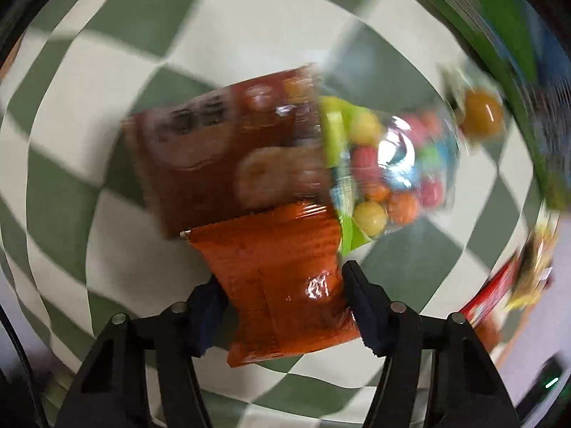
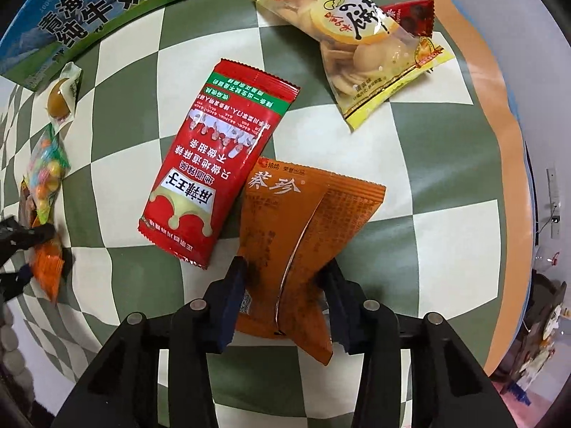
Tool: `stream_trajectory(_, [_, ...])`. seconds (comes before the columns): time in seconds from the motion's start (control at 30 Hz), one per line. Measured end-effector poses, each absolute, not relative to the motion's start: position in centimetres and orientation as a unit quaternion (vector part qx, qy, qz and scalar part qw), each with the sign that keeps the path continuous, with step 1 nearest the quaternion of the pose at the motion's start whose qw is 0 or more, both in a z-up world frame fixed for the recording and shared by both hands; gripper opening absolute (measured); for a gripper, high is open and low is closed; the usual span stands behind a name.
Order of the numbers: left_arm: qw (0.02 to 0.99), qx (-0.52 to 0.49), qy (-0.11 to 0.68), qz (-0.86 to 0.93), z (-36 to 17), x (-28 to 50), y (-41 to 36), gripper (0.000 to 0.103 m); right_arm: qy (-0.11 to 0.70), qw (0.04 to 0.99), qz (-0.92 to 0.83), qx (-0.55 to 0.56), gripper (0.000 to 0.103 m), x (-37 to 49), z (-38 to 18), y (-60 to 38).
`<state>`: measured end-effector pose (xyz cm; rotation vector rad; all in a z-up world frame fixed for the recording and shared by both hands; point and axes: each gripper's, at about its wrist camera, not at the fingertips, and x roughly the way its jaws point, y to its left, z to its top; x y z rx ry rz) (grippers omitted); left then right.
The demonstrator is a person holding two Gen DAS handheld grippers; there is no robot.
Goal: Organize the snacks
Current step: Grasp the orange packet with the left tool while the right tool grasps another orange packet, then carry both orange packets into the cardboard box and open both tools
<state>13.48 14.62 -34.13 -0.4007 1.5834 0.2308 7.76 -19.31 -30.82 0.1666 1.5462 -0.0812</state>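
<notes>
orange packet (image 2: 285,249) lies on the checked cloth (image 2: 446,235), touching the red packet (image 2: 217,171) on its cloth-centre side; right gripper (image 2: 285,299) pinches its near end. lift straight up so the red one isn't dragged. left gripper (image 1: 285,296) seems, thru blur, clamped on a 2nd orange pack (image 1: 282,278) beside the candy bag (image 1: 385,164); keep both grips firm, w/o crushing.

I seem to be working in a home: a green-and-white checked tablecloth (image 2: 446,221), a milk carton box (image 2: 82,10), and cluttered household shelves (image 2: 546,321) beside it.
</notes>
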Motion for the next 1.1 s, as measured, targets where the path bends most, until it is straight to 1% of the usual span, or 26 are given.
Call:
stream_trajectory(0.17, [0.698, -0.036, 0.715, 0.015, -34.2, 12.0, 8.2, 0.059, 0.707, 0.700, -0.017, 0.094, 0.045, 6.3, -30.7, -21.0])
stream_trajectory(0.23, [0.691, -0.012, 0.722, -0.025, -34.6, 11.3, 6.1, 0.059, 0.715, 0.692, -0.008, 0.099, 0.045, 5.9, -30.9, -21.3])
stream_trajectory(0.3, [0.678, -0.005, 0.734, -0.044, -35.4, 11.1, 4.8, 0.060, 0.718, 0.687, -0.003, 0.108, 0.046, 5.7, -30.9, -21.7])
stream_trajectory(0.37, [0.672, -0.013, 0.740, -0.041, -36.0, 11.2, 4.6, 0.066, 0.722, 0.682, -0.005, 0.116, 0.055, 6.0, -31.2, -22.1])
stream_trajectory(0.43, [0.668, -0.043, 0.742, -0.034, -36.2, 11.7, 4.9, 0.068, 0.720, 0.682, -0.011, 0.124, 0.058, 6.2, -31.3, -22.4])
stream_trajectory(0.5, [0.665, -0.064, 0.744, -0.027, -36.4, 12.3, 6.2, 0.068, 0.719, 0.683, -0.016, 0.129, 0.060, 6.4, -31.5, -22.4])
stream_trajectory(0.53, [0.665, -0.072, 0.743, -0.023, -36.4, 12.3, 6.5, 0.067, 0.717, 0.685, -0.019, 0.126, 0.060, 6.5, -31.5, -22.2])
stream_trajectory(0.57, [0.670, -0.074, 0.739, -0.014, -36.3, 12.3, 6.7, 0.059, 0.715, 0.688, -0.024, 0.123, 0.060, 6.9, -31.6, -21.9])
stream_trajectory(0.6, [0.675, -0.067, 0.734, -0.005, -36.1, 12.3, 6.8, 0.053, 0.714, 0.689, -0.030, 0.120, 0.059, 6.9, -31.8, -21.8])
stream_trajectory(0.63, [0.678, -0.062, 0.732, -0.005, -35.7, 12.9, 6.5, 0.049, 0.713, 0.691, -0.034, 0.115, 0.054, 6.9, -31.8, -21.7])
stream_trajectory(0.67, [0.681, -0.057, 0.730, -0.006, -35.5, 13.0, 6.9, 0.048, 0.709, 0.696, -0.038, 0.109, 0.049, 7.4, -31.9, -21.8])
stream_trajectory(0.73, [0.687, -0.042, 0.726, -0.010, -35.0, 13.3, 6.9, 0.046, 0.704, 0.701, -0.037, 0.108, 0.046, 7.0, -31.7, -21.8])
stream_trajectory(0.83, [0.692, -0.038, 0.721, -0.025, -33.4, 13.4, 5.6, 0.045, 0.698, 0.707, -0.030, 0.113, 0.041, 6.5, -30.5, -21.3])
stream_trajectory(0.93, [0.705, -0.030, 0.708, -0.046, -31.2, 13.6, 4.8, 0.045, 0.689, 0.712, -0.020, 0.132, 0.040, 6.4, -28.6, -20.6])
stream_trajectory(1.0, [0.711, -0.035, 0.699, -0.061, -29.5, 13.9, 4.4, 0.045, 0.682, 0.719, -0.012, 0.137, 0.039, 6.3, -27.2, -20.6])
stream_trajectory(1.1, [0.724, -0.049, 0.683, -0.084, -26.4, 15.0, 4.2, 0.045, 0.671, 0.725, 0.008, 0.155, 0.035, 6.5, -24.9, -20.6])
